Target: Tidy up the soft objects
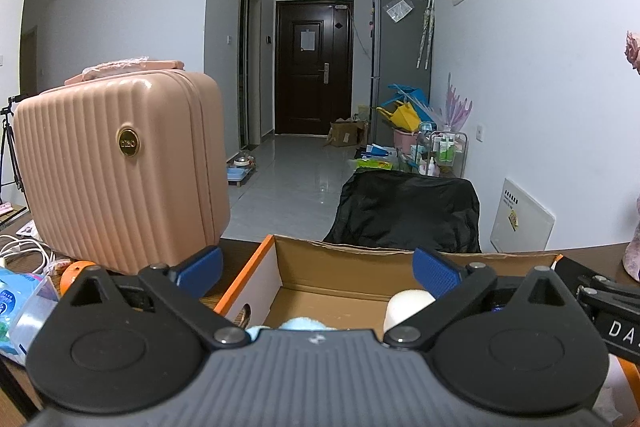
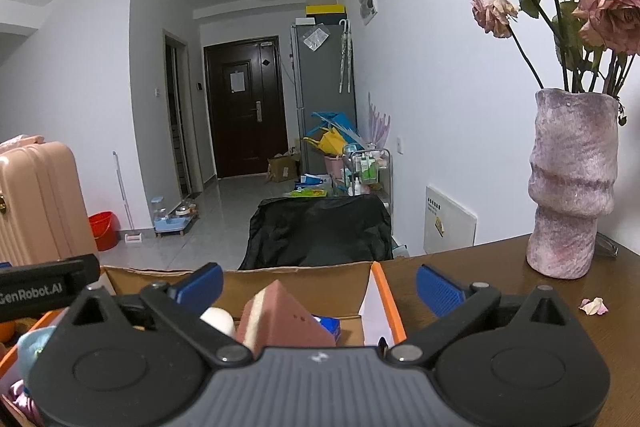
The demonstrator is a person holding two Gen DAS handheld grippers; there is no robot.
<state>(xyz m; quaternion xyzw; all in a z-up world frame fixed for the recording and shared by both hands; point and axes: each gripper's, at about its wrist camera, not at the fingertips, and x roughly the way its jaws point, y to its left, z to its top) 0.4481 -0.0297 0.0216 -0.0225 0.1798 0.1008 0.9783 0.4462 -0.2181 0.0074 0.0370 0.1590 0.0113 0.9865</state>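
Observation:
An open cardboard box (image 1: pixel 340 267) with orange edges sits on the dark wooden table, right under both grippers. In the left wrist view a white round soft thing (image 1: pixel 408 305) and a light blue plush (image 1: pixel 304 323) lie inside it. The right wrist view shows a pink-brown sponge block (image 2: pixel 288 319) in the box, with the white ball (image 2: pixel 218 321), a blue item (image 2: pixel 330 327) and the pale blue plush (image 2: pixel 30 347). My left gripper (image 1: pixel 318 269) is open over the box, holding nothing. My right gripper (image 2: pixel 320 287) is open above the sponge block without touching it.
A pink ribbed suitcase (image 1: pixel 120 167) stands on the table left of the box. A wipes pack (image 1: pixel 20 311), white cables (image 1: pixel 24 251) and an orange (image 1: pixel 72 271) lie by it. A mottled vase (image 2: pixel 572 187) of dried roses stands at the right, with a fallen petal (image 2: pixel 594 305) nearby. A black-draped chair (image 1: pixel 404 211) stands behind the box.

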